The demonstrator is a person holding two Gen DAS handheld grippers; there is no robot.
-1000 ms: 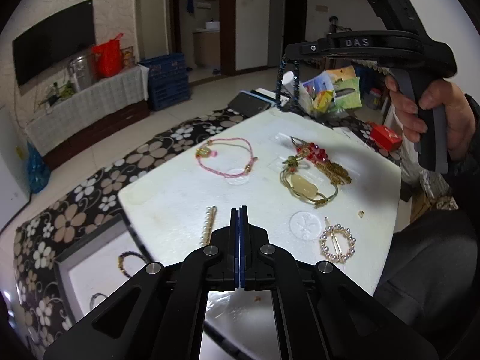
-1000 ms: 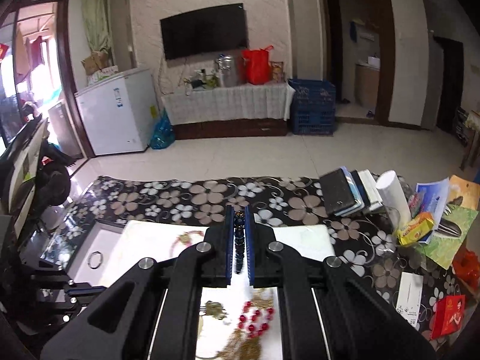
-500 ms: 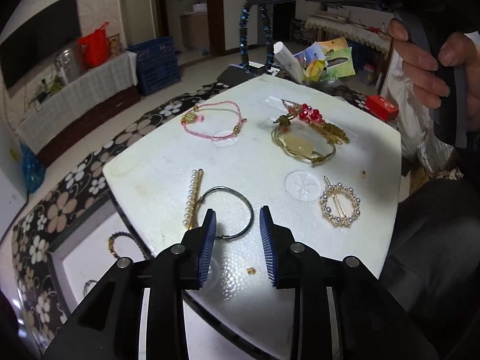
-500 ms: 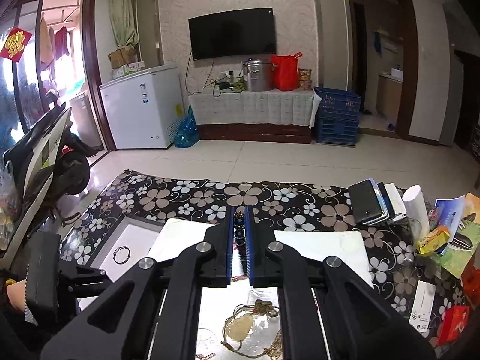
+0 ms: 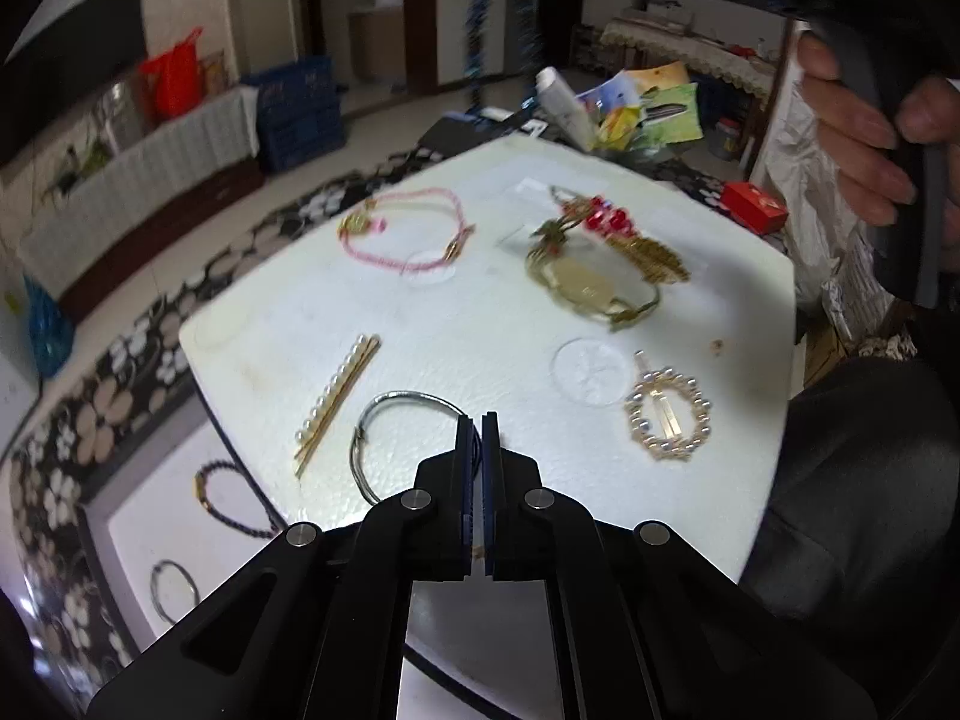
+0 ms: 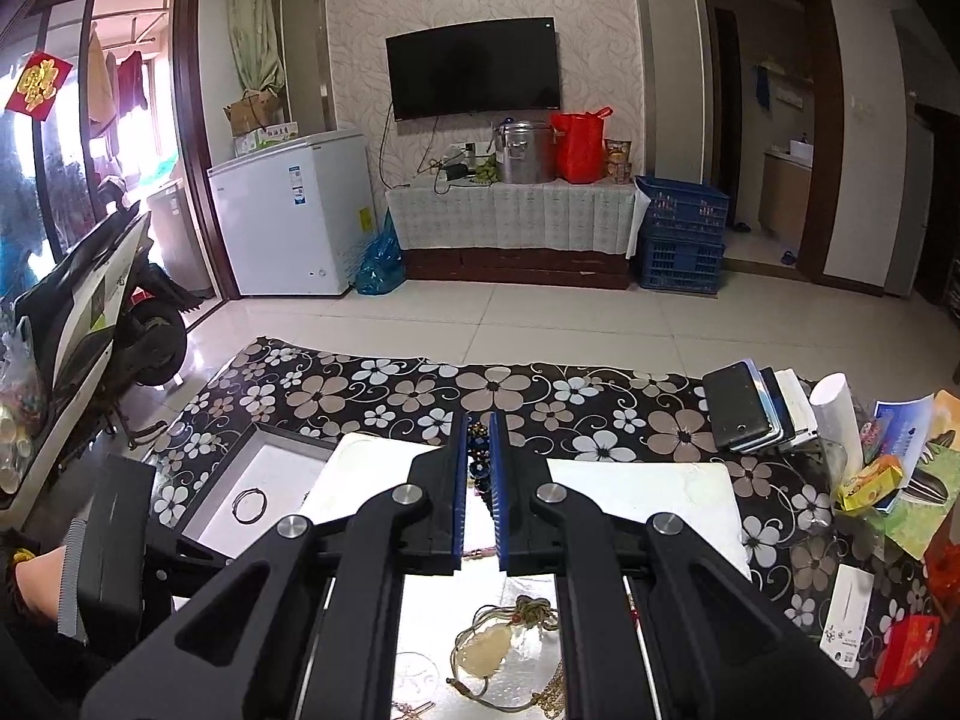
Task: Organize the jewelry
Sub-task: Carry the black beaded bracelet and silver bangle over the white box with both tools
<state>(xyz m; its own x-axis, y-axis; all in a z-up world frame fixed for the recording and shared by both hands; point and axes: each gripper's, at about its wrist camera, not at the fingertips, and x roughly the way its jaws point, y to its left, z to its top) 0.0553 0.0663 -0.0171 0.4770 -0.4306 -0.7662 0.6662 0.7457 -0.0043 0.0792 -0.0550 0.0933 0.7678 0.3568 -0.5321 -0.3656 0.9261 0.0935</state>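
My left gripper is shut on the silver wire bangle, which lies on the white foam board. Beside it lie a pearl hair pin, a pearl ring brooch, a pink cord bracelet and a jade pendant cord with red beads. My right gripper is shut on a dark blue bead bracelet and holds it high above the board; the bracelet hangs blurred in the left wrist view.
A white tray left of the board holds a dark bead bracelet and a thin ring bangle. Phones and books, snack packets and a red box crowd the flowered table's far right.
My left gripper opened over the silver bangle, then closed on it. My right gripper has risen further with the blue bead bracelet.
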